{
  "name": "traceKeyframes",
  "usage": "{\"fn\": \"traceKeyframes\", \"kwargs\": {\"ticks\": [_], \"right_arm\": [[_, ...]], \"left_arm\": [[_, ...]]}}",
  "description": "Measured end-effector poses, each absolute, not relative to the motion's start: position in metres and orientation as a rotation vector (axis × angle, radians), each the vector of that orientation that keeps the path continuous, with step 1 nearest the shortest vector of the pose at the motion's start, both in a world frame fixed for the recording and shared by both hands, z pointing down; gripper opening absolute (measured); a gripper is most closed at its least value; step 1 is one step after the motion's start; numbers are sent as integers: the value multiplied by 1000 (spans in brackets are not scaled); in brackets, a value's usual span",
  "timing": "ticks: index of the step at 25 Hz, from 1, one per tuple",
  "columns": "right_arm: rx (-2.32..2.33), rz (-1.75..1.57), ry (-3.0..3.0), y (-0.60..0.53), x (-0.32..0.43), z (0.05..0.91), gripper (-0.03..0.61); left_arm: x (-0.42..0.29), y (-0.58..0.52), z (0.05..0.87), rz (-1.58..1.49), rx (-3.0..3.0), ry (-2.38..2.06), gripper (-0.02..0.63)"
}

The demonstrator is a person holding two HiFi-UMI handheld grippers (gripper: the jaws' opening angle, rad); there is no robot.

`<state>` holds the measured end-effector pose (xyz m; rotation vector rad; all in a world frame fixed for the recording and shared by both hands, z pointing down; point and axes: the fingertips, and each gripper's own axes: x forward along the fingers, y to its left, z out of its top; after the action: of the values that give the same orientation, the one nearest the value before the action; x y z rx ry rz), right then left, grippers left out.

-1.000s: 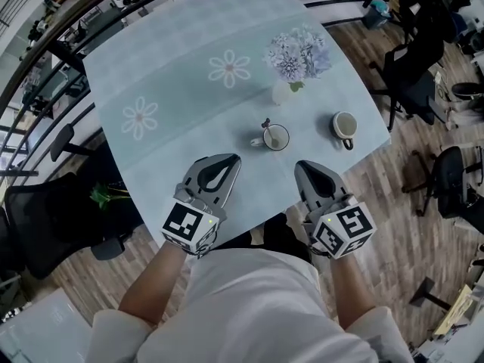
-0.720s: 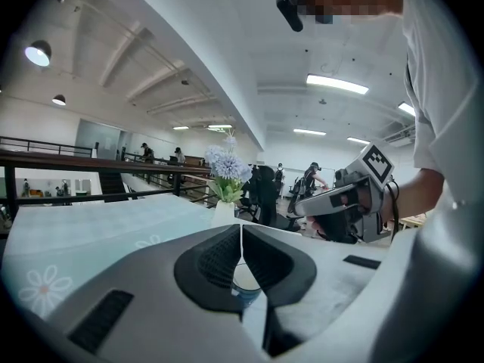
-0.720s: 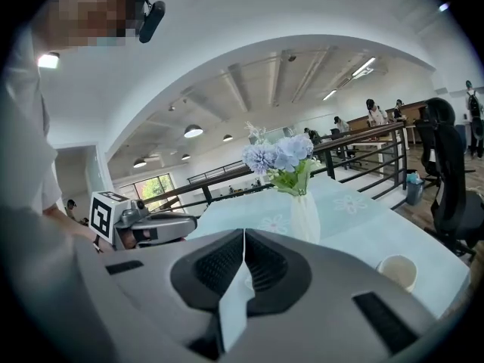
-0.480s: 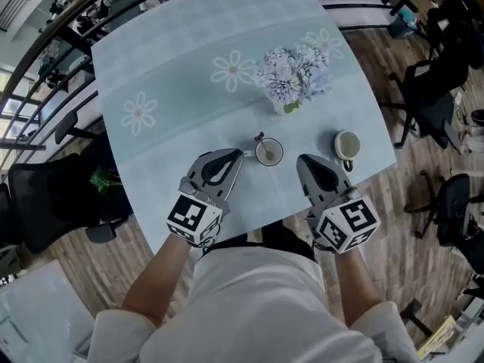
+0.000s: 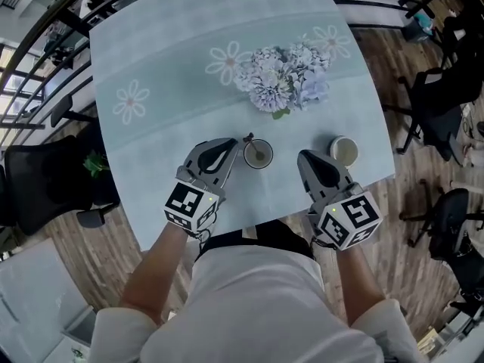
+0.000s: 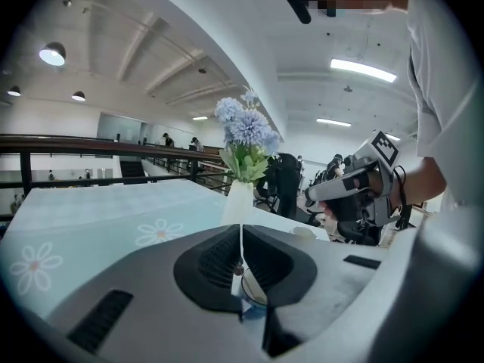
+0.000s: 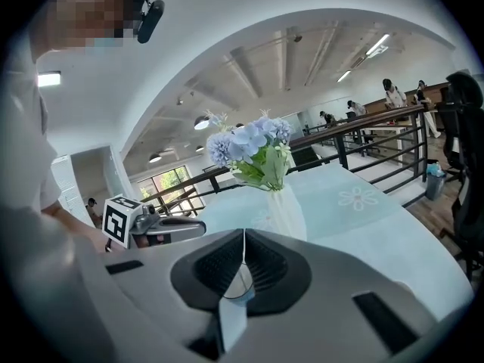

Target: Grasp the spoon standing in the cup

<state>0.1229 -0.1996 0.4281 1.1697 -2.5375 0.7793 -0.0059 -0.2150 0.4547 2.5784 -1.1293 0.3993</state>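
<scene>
A small white cup (image 5: pixel 258 155) stands on the pale teal tablecloth (image 5: pixel 166 59), and a spoon (image 5: pixel 249 138) leans out of it toward its far left. My left gripper (image 5: pixel 233 145) is shut and empty, its tips just left of the cup, close to the spoon handle but apart from it. In the left gripper view the jaws (image 6: pixel 241 229) meet in a thin line, and the spoon's end (image 6: pixel 238 269) and the cup rim (image 6: pixel 254 292) show through the opening behind them. My right gripper (image 5: pixel 304 157) is shut and empty, to the cup's right.
A vase of pale blue flowers (image 5: pixel 281 88) stands just behind the cup. A second white cup (image 5: pixel 343 151) sits right of my right gripper, near the table's right edge. Railings and office chairs (image 5: pixel 38 195) surround the table. The near table edge runs under both grippers.
Both grippers have moved forward over the table. The left tips have closed in on the cup with the spoon. Both stay shut.
</scene>
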Motion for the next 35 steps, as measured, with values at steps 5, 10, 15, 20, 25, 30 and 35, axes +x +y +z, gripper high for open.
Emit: {"fn": "traceKeyframes", "kwargs": {"ticks": [5, 10, 15, 20, 25, 30, 35], "right_arm": [[1135, 800, -2533, -206, 129, 442, 23], [1108, 824, -2526, -210, 129, 457, 23], [1085, 843, -2517, -213, 127, 469, 23], [1049, 849, -2508, -214, 123, 480, 23], [1027, 867, -2491, -212, 118, 491, 23], [1019, 887, -2475, -210, 114, 501, 23], [1001, 893, -2462, -207, 111, 510, 23]], "left_arm": [[-3, -223, 472, 408, 2548, -1149, 21], [1, -227, 486, 403, 2528, -1149, 21], [7, -231, 497, 389, 2527, -1129, 21], [10, -235, 507, 370, 2521, -1109, 23], [13, -236, 517, 360, 2514, -1079, 87], [16, -234, 526, 350, 2509, -1048, 104], [19, -234, 537, 349, 2502, -1026, 112]]}}
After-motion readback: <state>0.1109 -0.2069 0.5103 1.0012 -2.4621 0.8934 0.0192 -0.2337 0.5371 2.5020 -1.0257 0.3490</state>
